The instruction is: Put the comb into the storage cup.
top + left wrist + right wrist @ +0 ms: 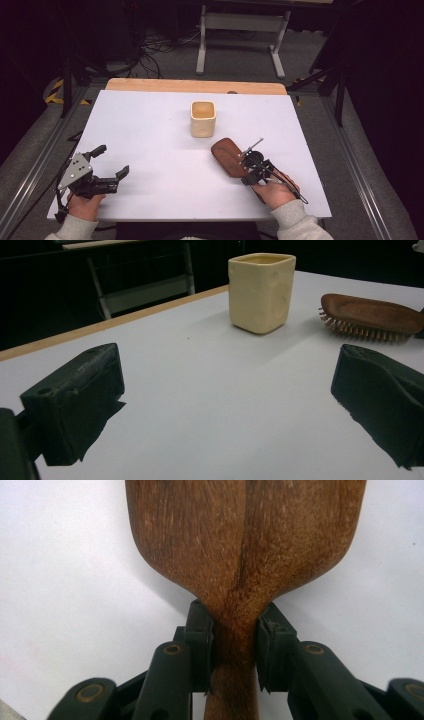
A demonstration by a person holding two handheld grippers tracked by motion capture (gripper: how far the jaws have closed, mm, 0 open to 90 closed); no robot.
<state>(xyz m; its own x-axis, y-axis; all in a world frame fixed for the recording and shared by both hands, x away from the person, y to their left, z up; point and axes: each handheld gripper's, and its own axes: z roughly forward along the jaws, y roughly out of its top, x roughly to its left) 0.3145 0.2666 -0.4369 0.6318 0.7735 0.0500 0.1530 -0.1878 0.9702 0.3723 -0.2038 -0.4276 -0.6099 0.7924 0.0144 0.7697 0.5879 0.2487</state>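
Observation:
A brown wooden hairbrush [227, 157] lies bristles down on the white table [165, 150], right of centre; it also shows in the left gripper view [372, 315] and the right gripper view [245, 540]. My right gripper [246, 167] is shut on the brush's handle, and both pads [202, 635] press its narrow neck. A cream square cup [203, 119] stands upright behind the brush, seen too in the left gripper view [261, 290]. My left gripper [111, 161] rests at the table's near left, open, with nothing between its jaws.
A wooden strip [195, 86] runs along the table's far edge. Beyond it stands a grey metal frame [242, 30] on the floor, with cables to its left. Dark stands flank both sides of the table.

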